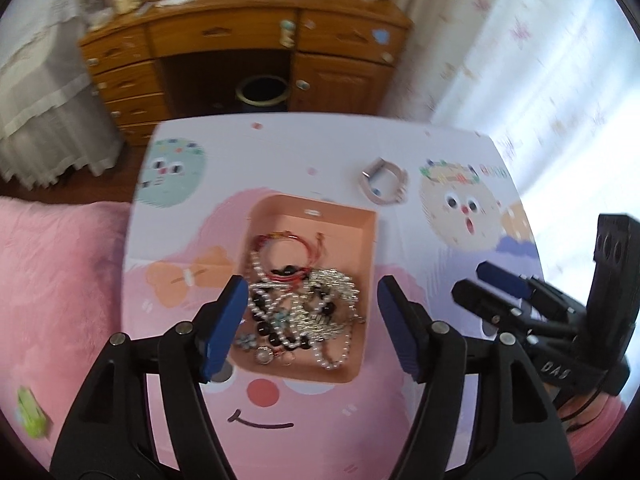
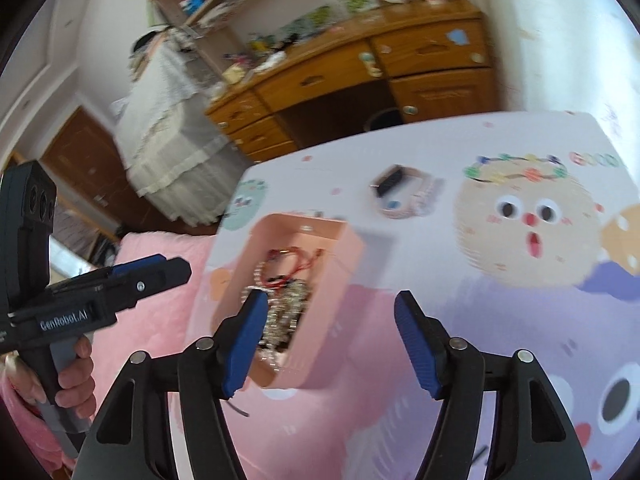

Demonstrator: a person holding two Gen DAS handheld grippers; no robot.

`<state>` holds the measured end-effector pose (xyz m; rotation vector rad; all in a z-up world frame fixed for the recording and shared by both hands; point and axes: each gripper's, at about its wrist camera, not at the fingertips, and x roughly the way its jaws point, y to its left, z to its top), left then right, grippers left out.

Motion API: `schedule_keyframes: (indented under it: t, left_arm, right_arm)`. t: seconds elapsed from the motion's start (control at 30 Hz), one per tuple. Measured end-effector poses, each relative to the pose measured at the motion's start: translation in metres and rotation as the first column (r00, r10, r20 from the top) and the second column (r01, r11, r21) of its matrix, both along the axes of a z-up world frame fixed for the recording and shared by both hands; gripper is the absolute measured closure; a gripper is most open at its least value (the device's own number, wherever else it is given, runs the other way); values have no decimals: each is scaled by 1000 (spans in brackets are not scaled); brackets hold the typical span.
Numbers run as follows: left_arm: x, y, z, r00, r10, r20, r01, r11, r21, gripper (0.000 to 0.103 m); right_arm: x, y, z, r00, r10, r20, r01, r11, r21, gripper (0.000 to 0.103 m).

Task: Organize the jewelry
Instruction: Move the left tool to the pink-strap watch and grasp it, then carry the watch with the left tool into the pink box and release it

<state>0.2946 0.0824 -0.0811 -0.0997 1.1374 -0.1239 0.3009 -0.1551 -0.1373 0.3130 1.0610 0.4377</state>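
Two wrist-camera views, both looking down at a small worktop point(image 1: 400, 420) w/ a pastel cartoon-face cover. Both views are motion-blurred.

Center of the worktop: a peach-pink open tray point(image 1: 370, 240) holding a tangled heap of jewelry point(image 1: 304, 304): pearl strands, dark beads, silvery chains, and red cord bracelets at the far end. Beyond the tray, toward the far edge and apart from it, a pale ring-shaped bracelet point(image 1: 384, 184) w/ a silver clasp lies alone on the cover.

Left gripper point(image 1: 312, 324): jaws spread wide, nothing between the blue pads, hovering above the near end of the tray over the heap. Not touching the jewelry as far as the blur allows.

Right gripper point(image 2: 332, 340): jaws also spread, empty, above the worktop just right of the tray. Its left pad overlaps the tray's rim in the right wrist view.

A hand point(image 2: 74, 380) grips the left gripper's handle, pink sleeve at the wrist.

Background: pink bedding point(image 1: 60, 300) left of the worktop, a wooden desk point(image 1: 240, 36) w/ drawers and clutter, sheer curtains at right.
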Motion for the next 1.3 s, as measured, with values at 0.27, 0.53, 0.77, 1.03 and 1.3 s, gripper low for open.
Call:
schedule_keyframes:
  t: [0.27,0.53,0.77,1.03,1.3]
  left_arm:
    - [74,-47,-28,981,-192,-24,192,981,14,38]
    - [148,-86,-61,956,-292,5,292,956,39,38]
    - [183,-99,-112,959,-280,-43,282,959,34,38]
    - [189,-106,-141,956,-290,-41,292,955,59,50]
    - [190,-110,-140,957,-291,-7,290,954,75,95]
  right_arm:
    - [-10,-33,-21,989,-140,-42,136,988,-74,30]
    - [-18,-42,-50,965,-240,-103,235,970,-64,30]
    - [-21,-29,-64,967,-217,-135,208,975,-78,30]
    - [-18,-6,-69,973,-163,-165,156,986,-59,30]
    - [-17,2,-58,981,-130,-142,121,990,-69,30]
